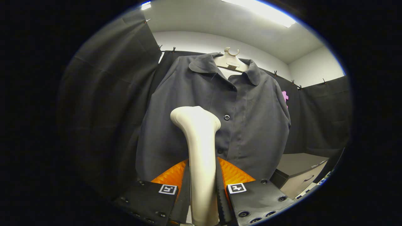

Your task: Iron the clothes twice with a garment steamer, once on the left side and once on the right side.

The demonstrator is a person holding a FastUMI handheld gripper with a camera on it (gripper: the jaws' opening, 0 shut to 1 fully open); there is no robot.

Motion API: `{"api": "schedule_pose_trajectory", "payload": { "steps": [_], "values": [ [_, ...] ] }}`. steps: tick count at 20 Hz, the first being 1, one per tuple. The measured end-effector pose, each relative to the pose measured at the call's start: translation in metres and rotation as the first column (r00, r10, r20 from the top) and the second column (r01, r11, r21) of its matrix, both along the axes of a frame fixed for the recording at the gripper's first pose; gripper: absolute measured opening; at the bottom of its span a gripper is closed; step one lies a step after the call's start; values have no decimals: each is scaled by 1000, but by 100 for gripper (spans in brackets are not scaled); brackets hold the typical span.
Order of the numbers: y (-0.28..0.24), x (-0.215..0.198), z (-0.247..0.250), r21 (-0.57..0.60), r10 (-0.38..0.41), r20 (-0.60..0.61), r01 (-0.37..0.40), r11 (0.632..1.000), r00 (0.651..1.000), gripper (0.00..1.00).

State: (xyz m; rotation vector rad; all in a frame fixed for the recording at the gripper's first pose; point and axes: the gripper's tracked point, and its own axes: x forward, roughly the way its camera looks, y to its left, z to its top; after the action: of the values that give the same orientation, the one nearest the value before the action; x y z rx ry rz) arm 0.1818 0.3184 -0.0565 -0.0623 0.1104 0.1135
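Black cloth walls close the booth under a white ceiling, with a grey cabinet (298, 171) at the lower right of the frame. At centre frame a dark buttoned shirt (248, 125) hangs on a pale hanger (231, 61). My gripper (202, 175) has its jaws clamped on the handle of the white garment steamer (199, 141), whose head rises before the shirt's left-of-centre front.

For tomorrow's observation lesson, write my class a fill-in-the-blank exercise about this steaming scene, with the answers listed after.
1. The gripper is shut on the handle of the garment ____.
2. The dark shirt hangs on a ____.
3. The steamer head stands in front of the shirt's row of ____.
4. Beside the shirt's hem stands a grey ____.

Missing words: steamer; hanger; buttons; cabinet
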Motion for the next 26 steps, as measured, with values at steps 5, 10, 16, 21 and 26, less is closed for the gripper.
{"api": "schedule_pose_trajectory", "payload": {
  "steps": [5, 10, 16, 21, 26],
  "values": [
    [-2, -7, -14, -9, -1, -25, 1, 1000, 1000, 45],
    [-2, -17, -28, -10, 5, -56, -5, 1000, 998, 45],
    [7, -33, -46, -14, 32, -95, -34, 999, 995, 45],
    [4, -54, -67, -23, 42, -131, -45, 999, 991, 45],
    [-2, -73, -97, -38, 45, -194, -53, 998, 980, 45]
  ]
}}
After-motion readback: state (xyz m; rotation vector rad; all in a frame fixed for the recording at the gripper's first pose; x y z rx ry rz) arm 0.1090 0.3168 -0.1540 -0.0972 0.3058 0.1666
